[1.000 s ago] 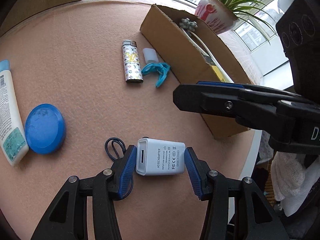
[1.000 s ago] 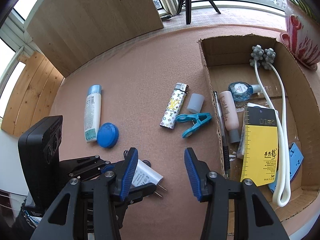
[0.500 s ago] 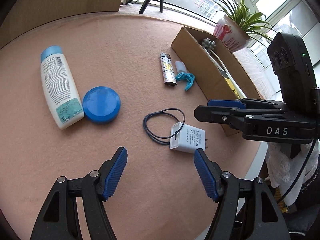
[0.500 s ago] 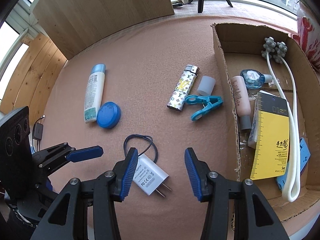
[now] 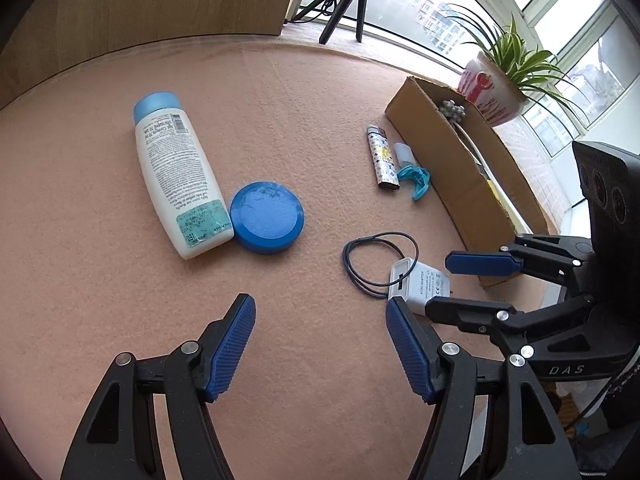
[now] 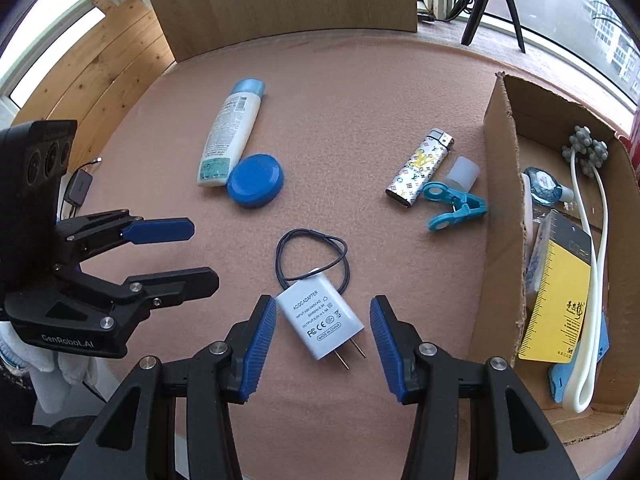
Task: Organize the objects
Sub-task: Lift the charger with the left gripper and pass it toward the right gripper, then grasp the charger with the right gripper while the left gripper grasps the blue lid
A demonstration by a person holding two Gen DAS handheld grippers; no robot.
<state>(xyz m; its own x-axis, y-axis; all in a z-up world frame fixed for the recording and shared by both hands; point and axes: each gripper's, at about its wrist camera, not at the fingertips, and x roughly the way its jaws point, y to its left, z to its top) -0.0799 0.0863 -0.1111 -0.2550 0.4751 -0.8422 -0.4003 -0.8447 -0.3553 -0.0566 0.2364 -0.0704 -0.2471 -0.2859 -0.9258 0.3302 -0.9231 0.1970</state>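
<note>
The right hand-held gripper (image 6: 323,340) stood with its jaws apart astride the white charger (image 6: 320,322), pads not touching it, at lower centre on the table (image 6: 360,92). The left hand-held gripper (image 5: 320,344) was also apart, empty. Closing skewed could snag the prongs or drag the black hair tie (image 6: 312,258); the box (image 6: 500,240) waited at right.
</note>
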